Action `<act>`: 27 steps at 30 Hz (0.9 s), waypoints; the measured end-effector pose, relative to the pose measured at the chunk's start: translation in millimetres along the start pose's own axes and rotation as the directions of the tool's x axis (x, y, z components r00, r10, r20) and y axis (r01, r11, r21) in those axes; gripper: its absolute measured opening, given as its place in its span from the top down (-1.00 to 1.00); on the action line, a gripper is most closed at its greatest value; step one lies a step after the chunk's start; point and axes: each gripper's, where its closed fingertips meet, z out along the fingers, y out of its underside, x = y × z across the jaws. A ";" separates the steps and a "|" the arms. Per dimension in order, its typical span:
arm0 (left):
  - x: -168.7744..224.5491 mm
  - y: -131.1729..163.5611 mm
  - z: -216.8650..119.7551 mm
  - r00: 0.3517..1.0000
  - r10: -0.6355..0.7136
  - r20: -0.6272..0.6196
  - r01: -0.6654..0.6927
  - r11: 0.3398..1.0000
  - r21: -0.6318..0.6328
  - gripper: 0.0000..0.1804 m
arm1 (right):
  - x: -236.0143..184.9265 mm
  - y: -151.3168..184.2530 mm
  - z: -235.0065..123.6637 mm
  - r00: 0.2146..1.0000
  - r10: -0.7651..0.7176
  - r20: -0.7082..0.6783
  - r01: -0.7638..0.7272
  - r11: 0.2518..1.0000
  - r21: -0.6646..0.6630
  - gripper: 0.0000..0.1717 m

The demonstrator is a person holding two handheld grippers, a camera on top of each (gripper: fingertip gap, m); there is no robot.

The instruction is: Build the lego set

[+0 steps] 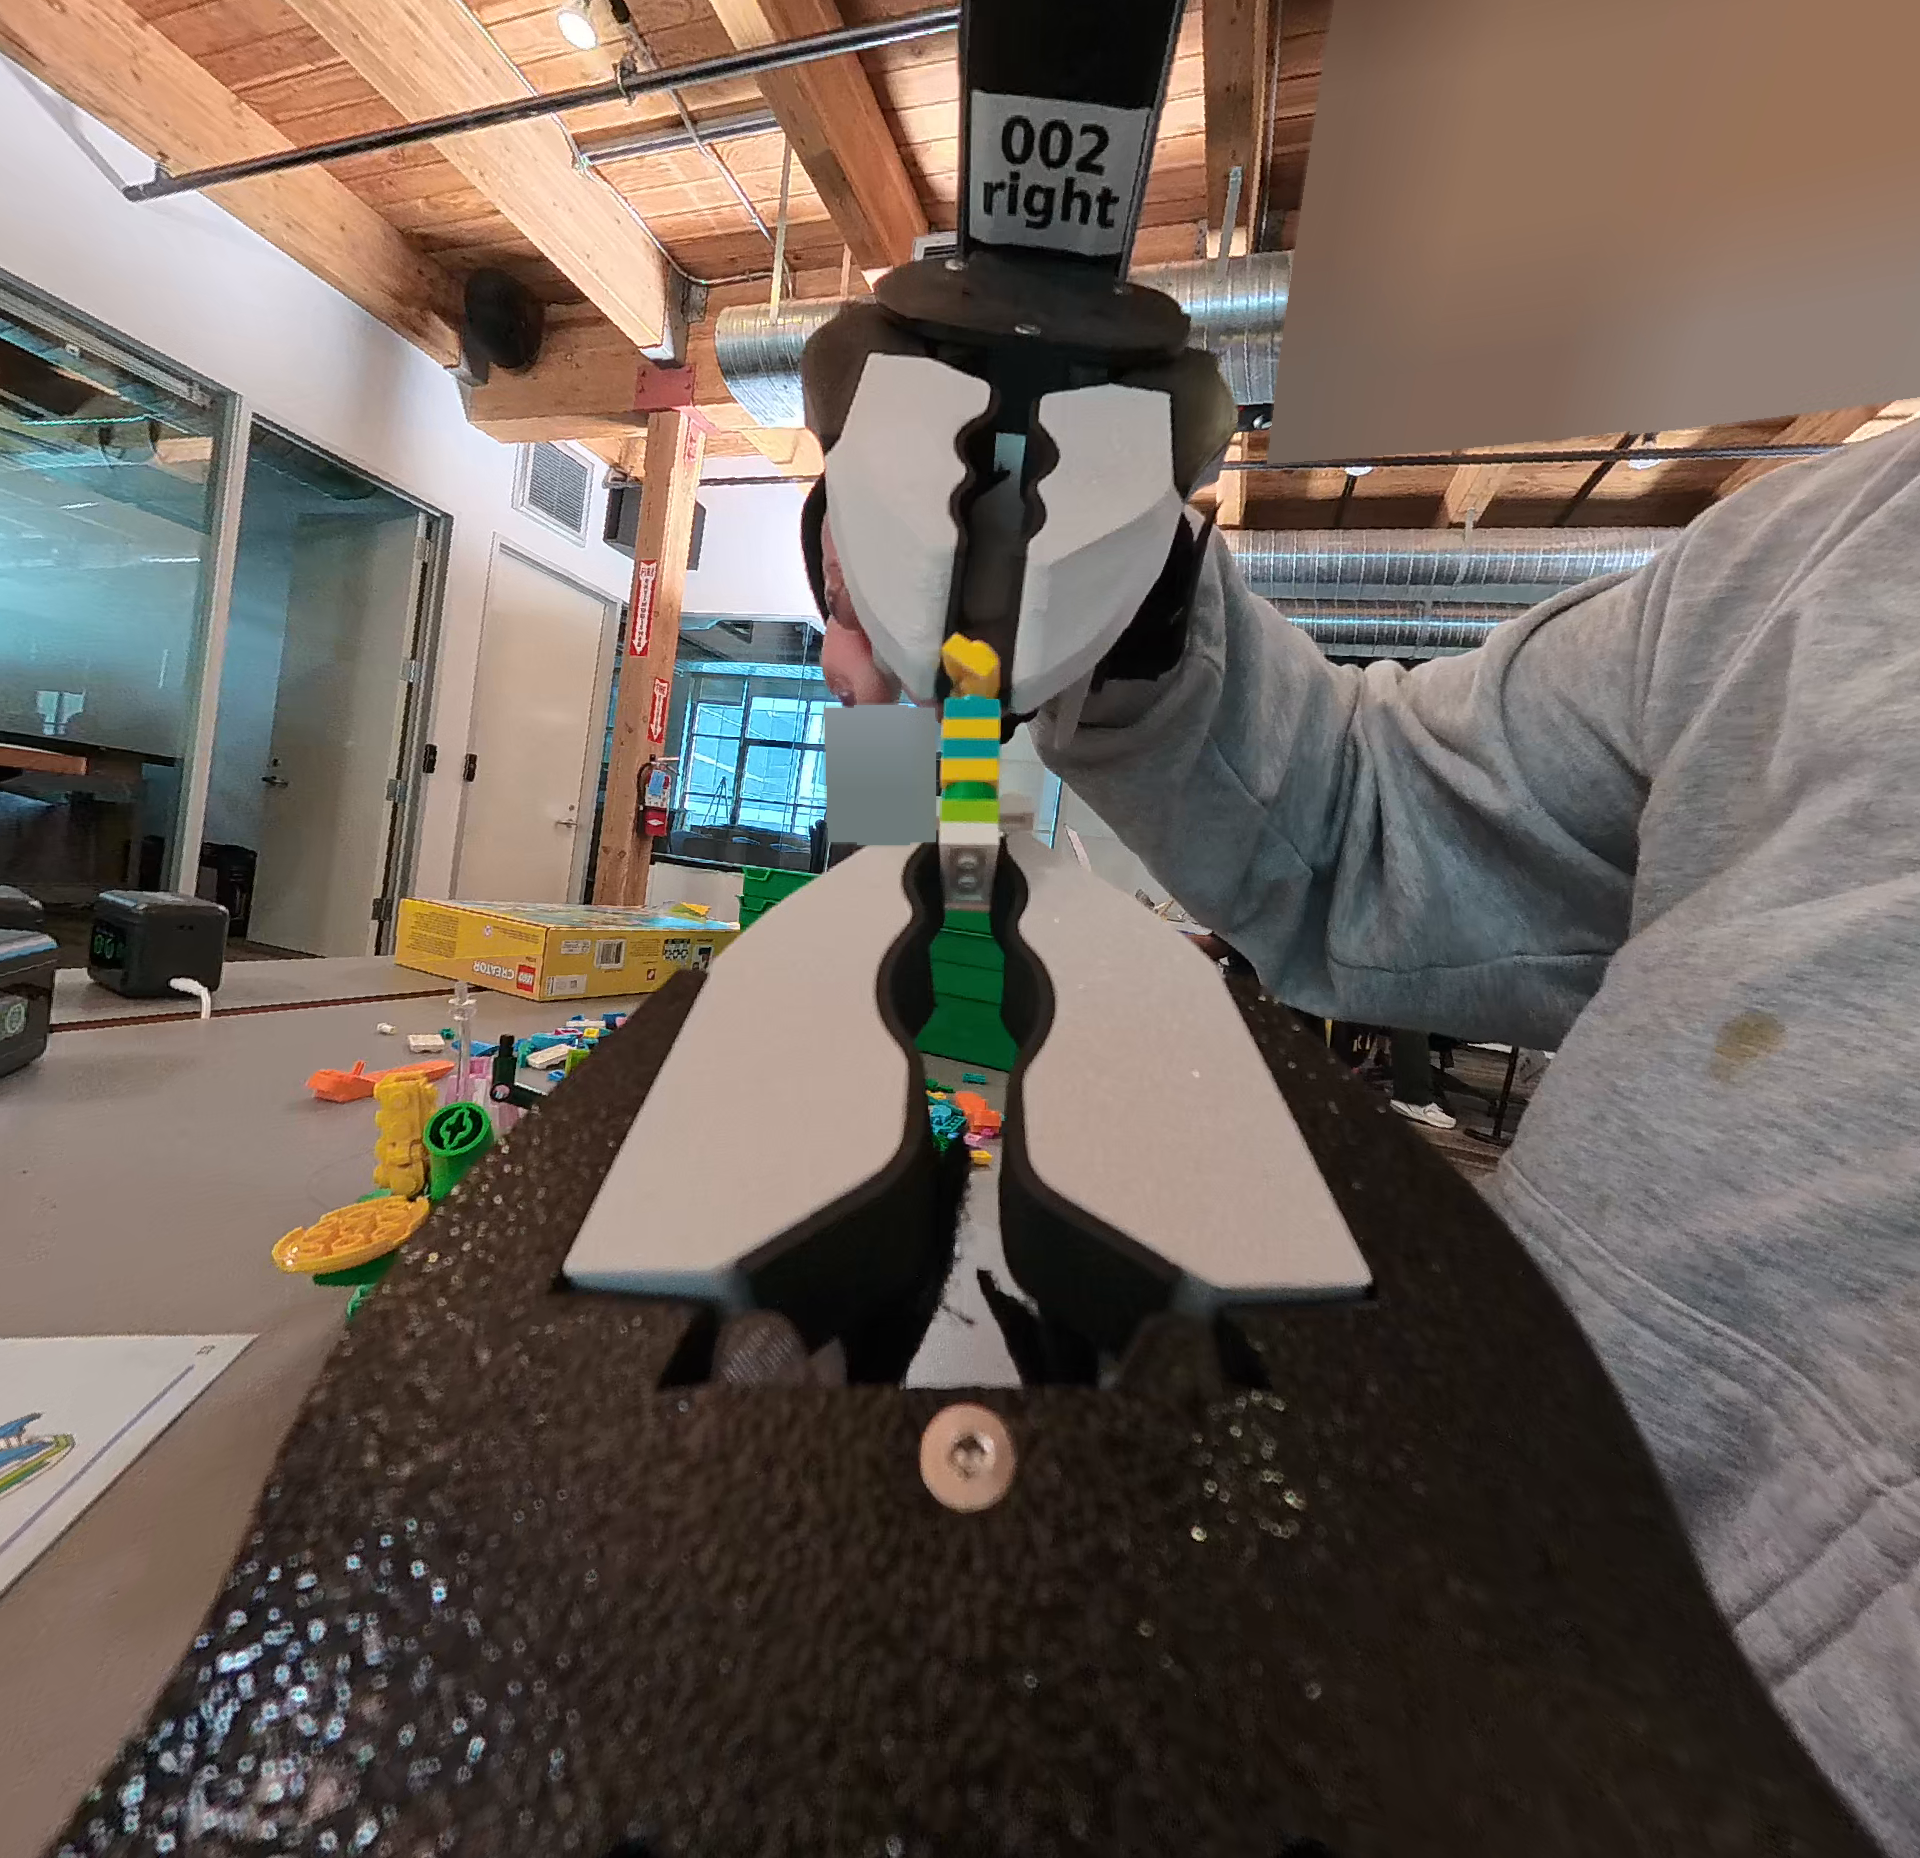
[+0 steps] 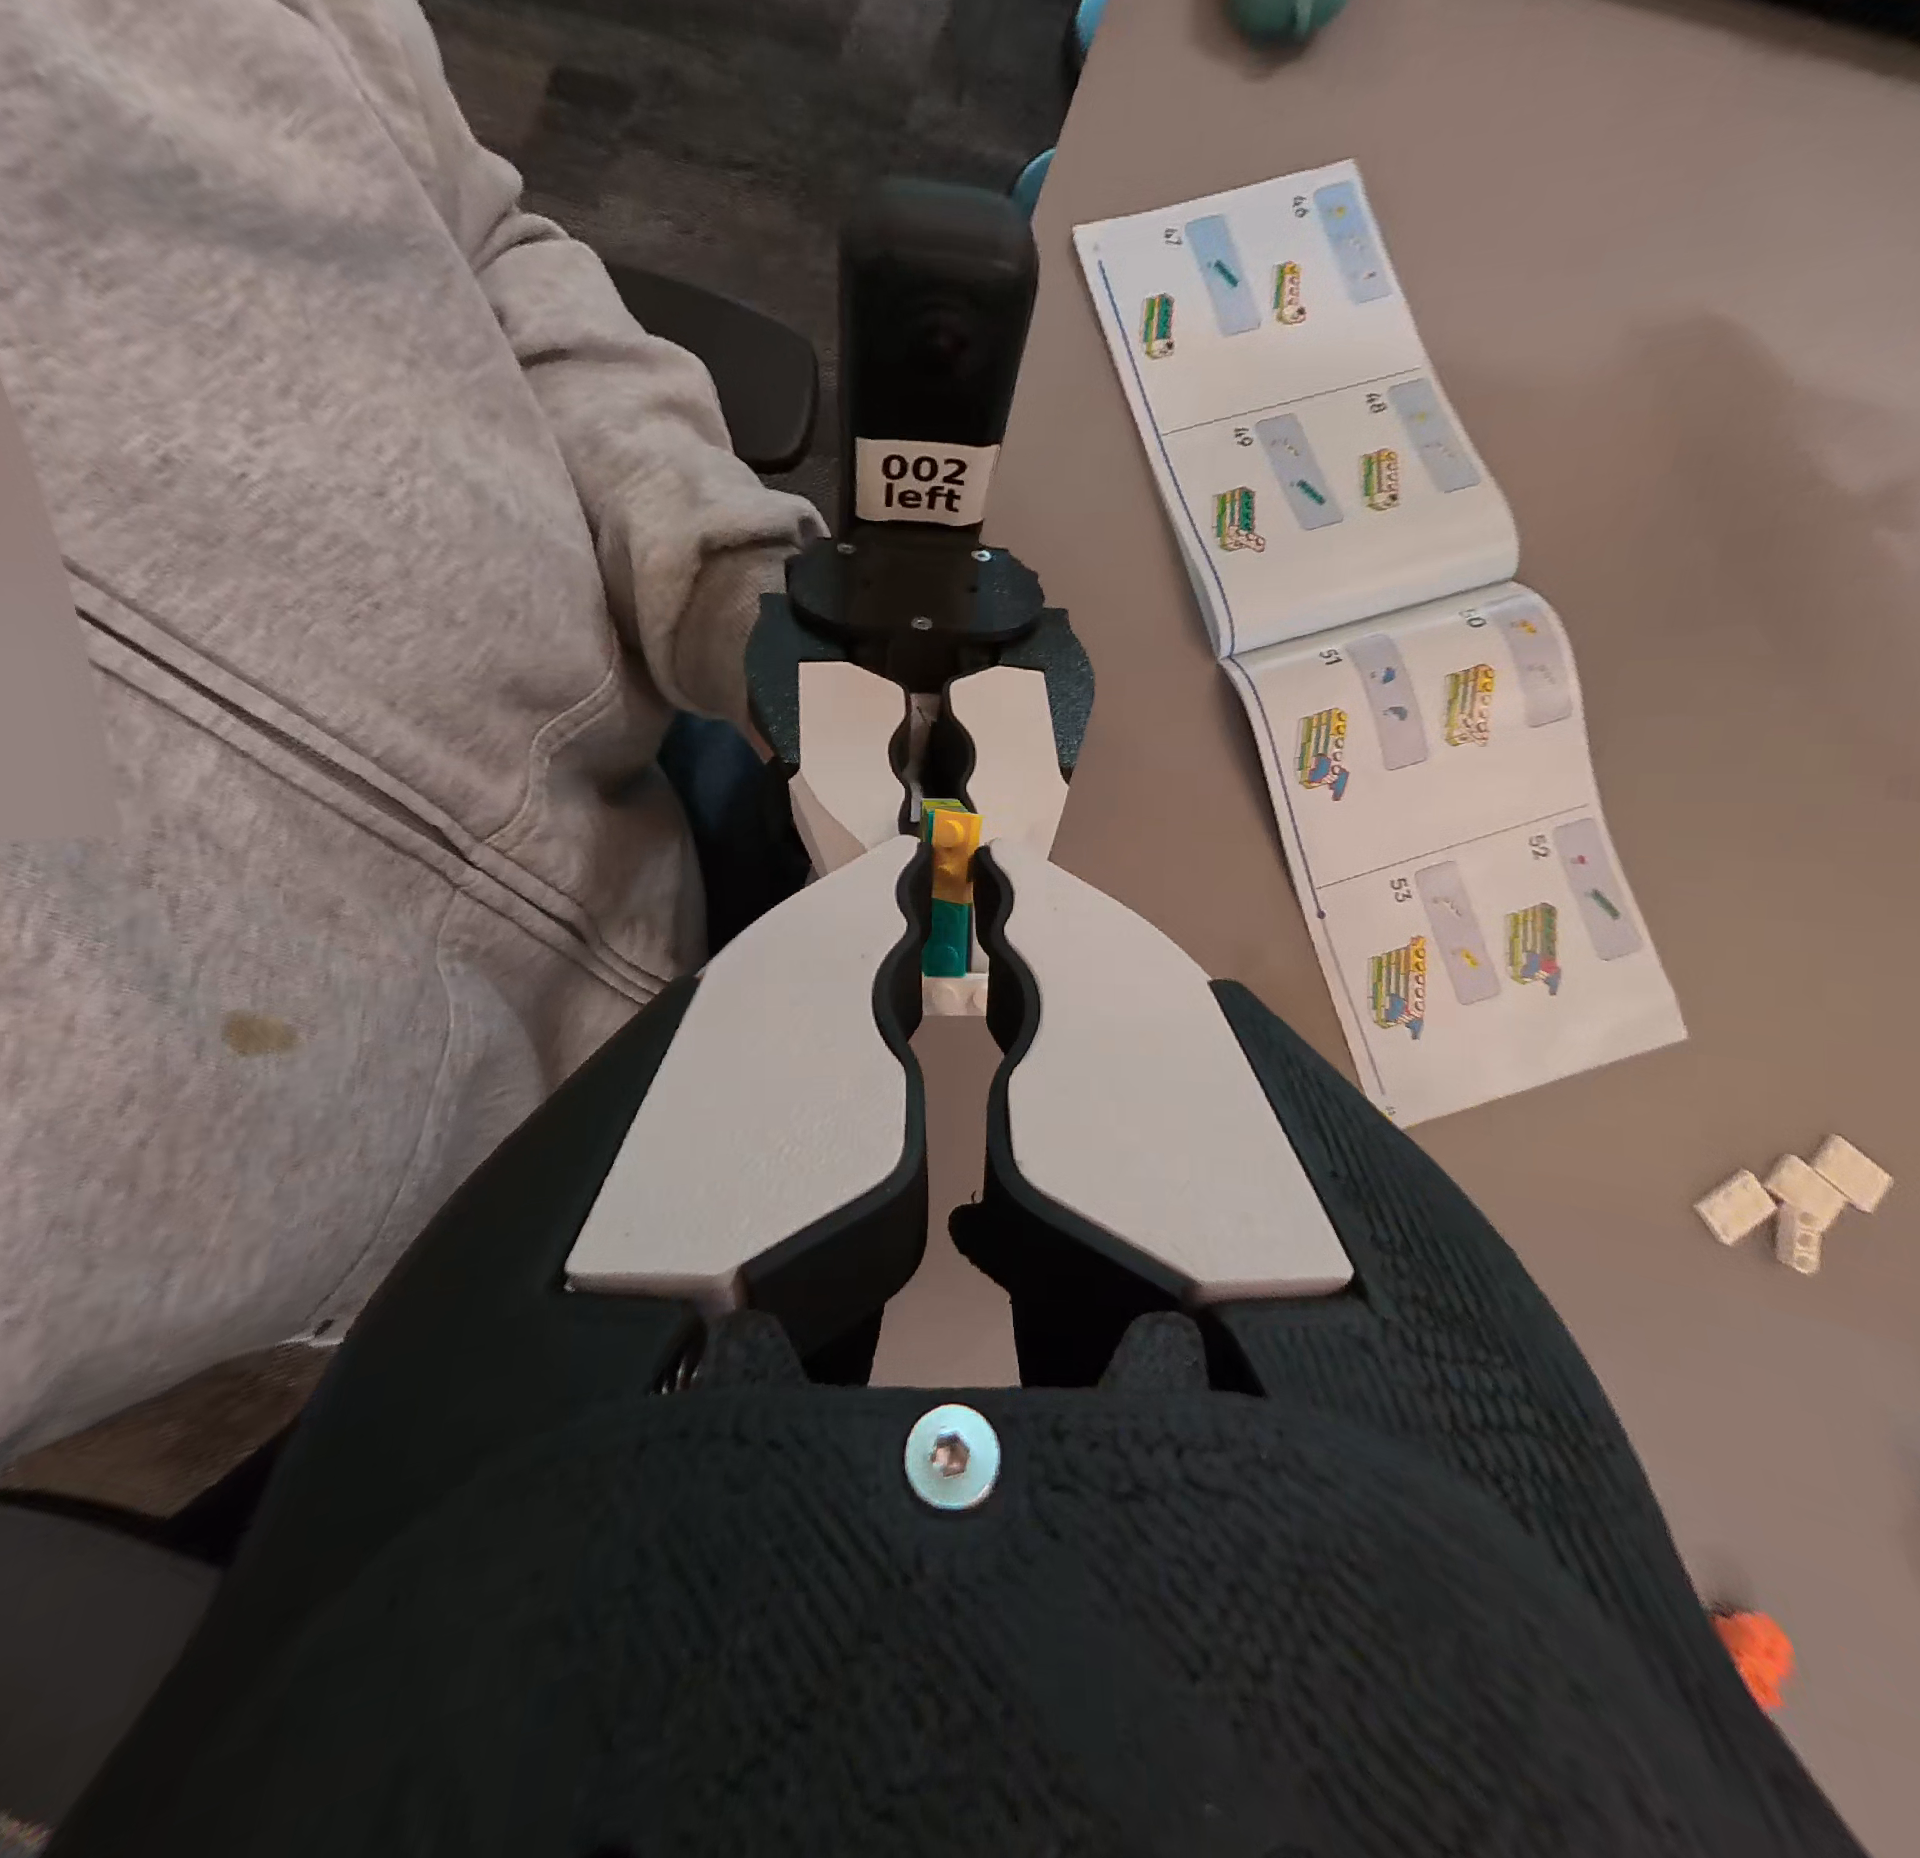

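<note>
In the left wrist view my left gripper (image 1: 971, 873) is shut on the white and grey bottom of a narrow brick stack (image 1: 971, 759) striped yellow, teal, green and white, held up in the air. My right gripper (image 1: 977, 655) comes down from above onto the top of the stack, shut on a small yellow brick (image 1: 971, 665) there. In the right wrist view my right gripper (image 2: 951, 863) pinches that yellow brick (image 2: 954, 852). Teal and white parts of the stack (image 2: 948, 941) show through the gap between its fingers. The left gripper (image 2: 935, 800) faces it just beyond.
A grey table (image 1: 156, 1133) holds loose coloured bricks (image 1: 582, 1039), a yellow box (image 1: 561, 941) and a yellow round piece (image 1: 348, 1226). An open instruction booklet (image 2: 1382, 613) and white bricks (image 2: 1797, 1200) lie to the right. A grey sleeve (image 1: 1455, 769) is close by. My left and right fingertips are right by each other.
</note>
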 end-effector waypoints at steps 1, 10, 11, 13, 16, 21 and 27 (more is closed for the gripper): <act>0.3 0.2 0.0 1.000 0.000 -0.003 0.000 1.000 0.000 0.91 | -1.0 -0.1 0.0 1.000 0.001 0.008 -0.001 1.000 -0.001 0.93; 3.1 0.5 0.2 1.000 0.001 -0.027 -0.002 1.000 -0.002 0.91 | -6.8 3.1 2.2 0.994 0.062 0.091 -0.062 0.998 -0.001 0.93; 3.3 0.4 0.1 1.000 0.002 -0.028 -0.002 1.000 -0.001 0.91 | -6.6 3.1 2.3 0.994 0.062 0.092 -0.063 0.998 0.001 0.93; 4.0 0.0 -0.1 0.999 0.001 -0.035 0.000 1.000 0.001 0.91 | -6.8 2.4 2.8 0.993 0.064 0.095 -0.065 0.998 0.006 0.93; 5.1 0.2 0.0 0.999 0.002 -0.044 -0.002 1.000 0.000 0.91 | -8.2 2.3 2.9 0.992 0.070 0.108 -0.071 0.997 0.008 0.93; 8.1 -0.1 0.0 0.998 0.003 -0.065 -0.003 1.000 0.002 0.91 | -10.4 2.0 2.6 0.986 0.089 0.141 -0.092 0.996 0.015 0.92; 11.4 -1.2 -0.4 0.996 0.003 -0.089 -0.003 1.000 0.010 0.91 | -14.2 0.6 2.9 0.967 0.141 0.214 -0.151 0.988 0.032 0.93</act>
